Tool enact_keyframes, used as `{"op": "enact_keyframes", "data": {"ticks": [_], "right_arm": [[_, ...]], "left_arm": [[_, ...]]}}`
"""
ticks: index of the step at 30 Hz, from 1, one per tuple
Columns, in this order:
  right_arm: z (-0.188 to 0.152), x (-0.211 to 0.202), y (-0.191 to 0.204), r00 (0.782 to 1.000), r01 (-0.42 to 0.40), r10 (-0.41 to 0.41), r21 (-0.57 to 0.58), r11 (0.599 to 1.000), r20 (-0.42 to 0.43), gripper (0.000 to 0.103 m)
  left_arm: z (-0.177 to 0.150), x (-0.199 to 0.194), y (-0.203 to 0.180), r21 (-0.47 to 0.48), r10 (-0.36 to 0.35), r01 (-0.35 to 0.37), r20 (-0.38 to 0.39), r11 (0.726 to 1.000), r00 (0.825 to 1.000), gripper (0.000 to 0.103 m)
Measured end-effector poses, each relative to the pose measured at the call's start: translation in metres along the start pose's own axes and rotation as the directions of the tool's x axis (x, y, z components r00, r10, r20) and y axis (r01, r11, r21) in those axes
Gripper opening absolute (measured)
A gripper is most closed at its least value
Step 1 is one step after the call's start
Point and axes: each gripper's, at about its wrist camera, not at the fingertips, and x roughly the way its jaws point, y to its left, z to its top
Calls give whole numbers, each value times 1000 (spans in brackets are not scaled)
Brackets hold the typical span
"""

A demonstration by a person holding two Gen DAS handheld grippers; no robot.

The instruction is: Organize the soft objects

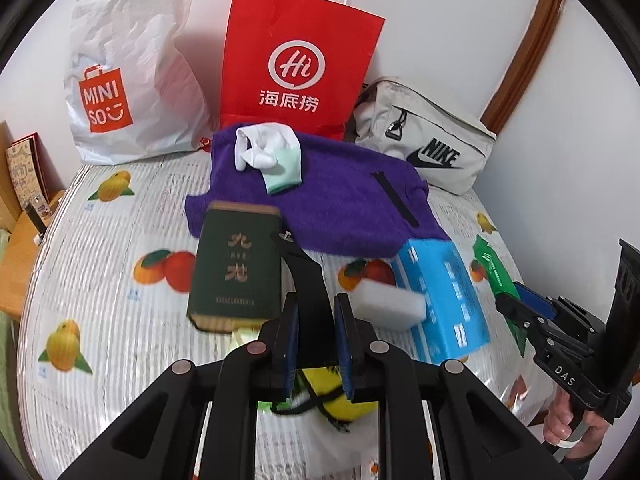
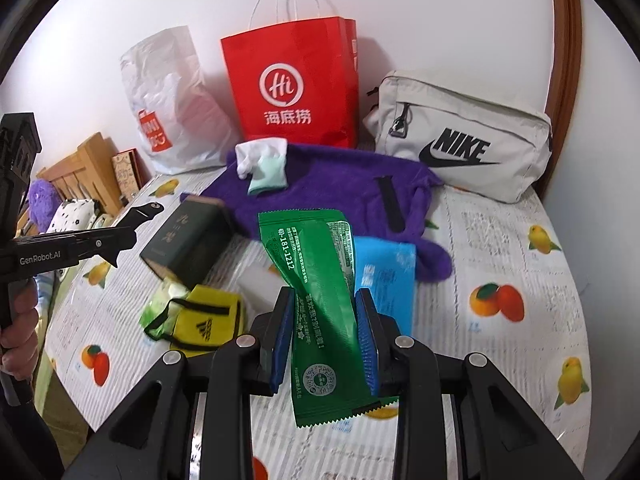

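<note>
My right gripper (image 2: 325,340) is shut on a green foil packet (image 2: 320,288) and holds it above the table; it also shows at the right of the left wrist view (image 1: 532,306). My left gripper (image 1: 316,344) is open and empty above a yellow Adidas pouch (image 1: 340,396), which also shows in the right wrist view (image 2: 204,320). A purple fleece (image 1: 340,200) lies at the back with a white and mint sock (image 1: 272,156) on it. A white sponge (image 1: 388,300) lies beside a blue box (image 1: 444,292).
A dark green box (image 1: 236,268) lies left of centre. A red paper bag (image 1: 300,64), a white Miniso bag (image 1: 124,76) and a grey Nike bag (image 1: 424,136) stand along the back wall. The tablecloth (image 1: 112,280) has a fruit print. A wooden bed frame (image 2: 88,176) is at left.
</note>
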Motion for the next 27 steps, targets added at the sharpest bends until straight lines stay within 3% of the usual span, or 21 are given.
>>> {"op": "enact_keyframes", "data": {"ticks": [12,27], "right_arm": [[42,25,-24,999,22,-23,41,999,25,31],[91,96,-49,1000,22,-21,46,999,-13,31]], "left_arm": [[47,30,12,-25,-20,20,-10,999,1000,17],[97,85,42,-96,27,-30,-37,995,999,17]]}}
